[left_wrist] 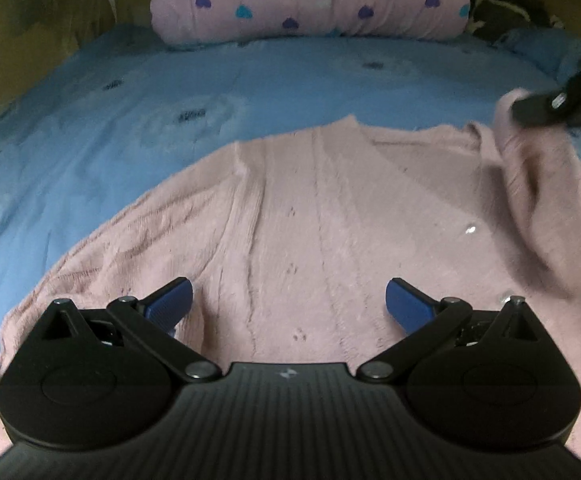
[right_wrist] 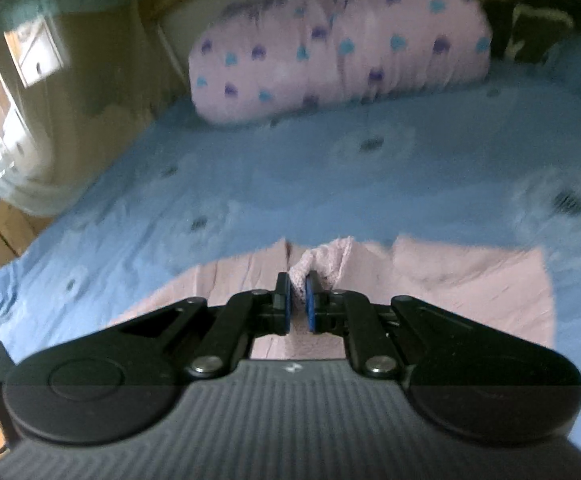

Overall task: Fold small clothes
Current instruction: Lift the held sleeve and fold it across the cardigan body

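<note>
In the left wrist view, the left tool stands wide and empty above the pink knitted sweater, which lies spread on the blue bed sheet. At 2 o'clock the right tool lifts a fold of it. In the right wrist view, the right tool is closed narrow on a pinch of the sweater; at 12 o'clock lies a pink pillow with hearts.

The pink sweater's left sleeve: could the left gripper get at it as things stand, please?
Probably yes: the left gripper is open over the pink sweater, and the left sleeve lies flat and uncovered on the blue bedsheet.
</note>
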The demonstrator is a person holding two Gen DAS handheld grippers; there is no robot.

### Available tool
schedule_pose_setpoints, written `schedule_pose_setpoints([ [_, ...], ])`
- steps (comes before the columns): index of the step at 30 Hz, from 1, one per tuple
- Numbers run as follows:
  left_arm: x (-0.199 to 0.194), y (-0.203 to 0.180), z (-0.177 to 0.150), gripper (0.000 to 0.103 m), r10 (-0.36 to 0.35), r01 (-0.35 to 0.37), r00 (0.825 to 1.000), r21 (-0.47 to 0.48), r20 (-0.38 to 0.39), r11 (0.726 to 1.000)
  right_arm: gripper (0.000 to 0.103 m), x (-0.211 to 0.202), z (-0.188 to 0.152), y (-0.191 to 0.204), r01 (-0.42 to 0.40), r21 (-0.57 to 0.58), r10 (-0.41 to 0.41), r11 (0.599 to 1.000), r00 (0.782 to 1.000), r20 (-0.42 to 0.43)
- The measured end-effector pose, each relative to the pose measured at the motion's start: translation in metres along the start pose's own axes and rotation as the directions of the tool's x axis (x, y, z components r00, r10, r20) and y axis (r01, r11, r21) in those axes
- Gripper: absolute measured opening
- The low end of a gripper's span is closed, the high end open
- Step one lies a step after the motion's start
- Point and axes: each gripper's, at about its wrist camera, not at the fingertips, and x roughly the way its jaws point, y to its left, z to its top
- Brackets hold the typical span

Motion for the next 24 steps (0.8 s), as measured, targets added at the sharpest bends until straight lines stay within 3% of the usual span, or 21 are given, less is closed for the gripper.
schedule_pose_setpoints([
  [7,0.003,-0.005,-0.002,0.103,-0.001,0.0,1.0,0.037,0.022,0.999,0.014,0.05,-0.023,0.007,-0.048,0.021,0.049,0.999,0.996,-0.069],
  [13,0.003,-0.007,-0.007,0.103,-0.016,0.015,1.0,0.052,0.024,0.999,0.014,0.04,-0.019,0.01,-0.02,0.016,0.02,1.0,0.999,-0.044],
  [14,0.002,-0.008,-0.008,0.103,-0.021,0.02,0.999,0.05,0.025,0.999,0.018,0.035,-0.018,0.008,-0.013,0.009,0.014,1.0,0.999,-0.03],
  [16,0.001,-0.009,-0.008,0.103,-0.042,0.04,0.999,0.048,0.026,0.998,0.042,0.018,-0.017,0.003,0.001,0.002,-0.002,1.0,1.0,0.009],
  [17,0.001,-0.01,-0.009,0.103,-0.05,0.049,0.998,0.047,0.027,0.998,0.06,0.009,-0.017,0.001,0.008,-0.001,-0.008,1.0,0.999,0.034],
  [18,0.0,-0.01,-0.009,0.103,-0.06,0.059,0.998,0.046,0.027,0.997,0.064,-0.001,-0.018,-0.003,0.015,-0.006,-0.014,1.0,0.998,0.062],
  [24,-0.005,-0.02,-0.011,0.103,-0.083,0.081,0.996,0.049,0.032,0.995,0.064,-0.037,-0.03,-0.029,0.058,0.015,-0.06,0.998,0.989,0.134],
])
